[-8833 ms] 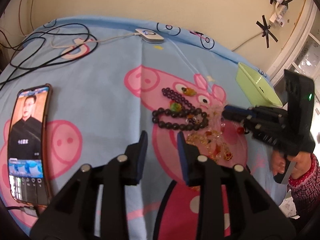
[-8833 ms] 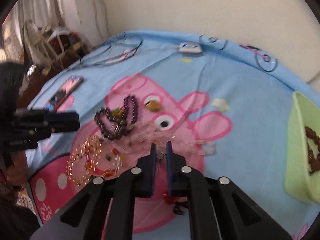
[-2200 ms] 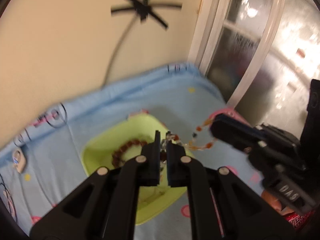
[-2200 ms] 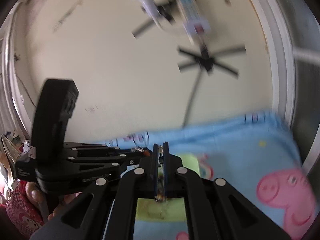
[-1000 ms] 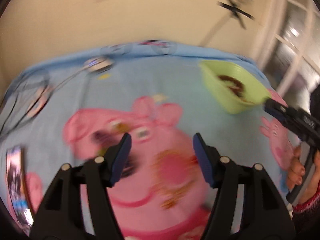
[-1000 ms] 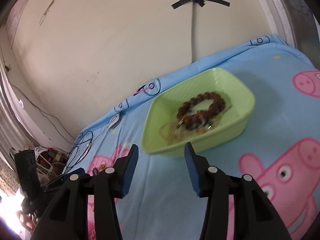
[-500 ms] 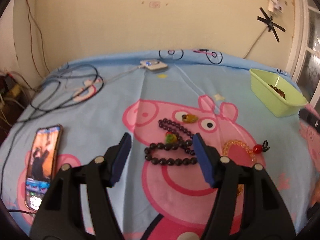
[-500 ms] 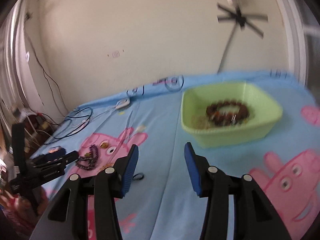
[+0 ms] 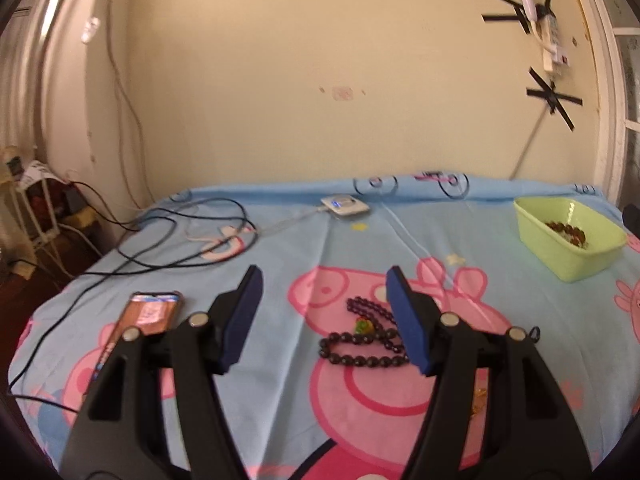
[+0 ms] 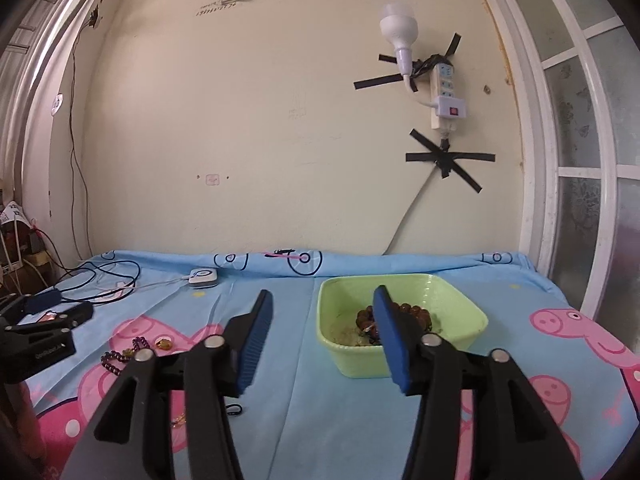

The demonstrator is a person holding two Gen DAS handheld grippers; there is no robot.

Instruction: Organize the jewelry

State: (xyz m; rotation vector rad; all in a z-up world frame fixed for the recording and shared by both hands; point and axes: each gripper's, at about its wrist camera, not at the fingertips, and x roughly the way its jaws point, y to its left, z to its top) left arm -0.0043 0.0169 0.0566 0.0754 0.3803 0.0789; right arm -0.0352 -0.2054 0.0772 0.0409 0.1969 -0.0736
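While the left tool (image 9: 324, 316) hovers spread and empty over the cartoon-pig sheet (image 9: 280, 264), a dark bead strand (image 9: 360, 354) lies on the bed just beyond its tips, a phone (image 9: 138, 320) to the left. Right tool (image 10: 320, 334), jaws opening with nothing between them, faces the green tub (image 10: 448, 344), which holds brown beads (image 10: 416, 314) near the wall.

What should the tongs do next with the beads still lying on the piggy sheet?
Probably lower the left tongs onto the dark bead bracelet and close. They are open and empty, pointed at it, while the green tub already holds brown beads. The right tongs are opening, with nothing between them.
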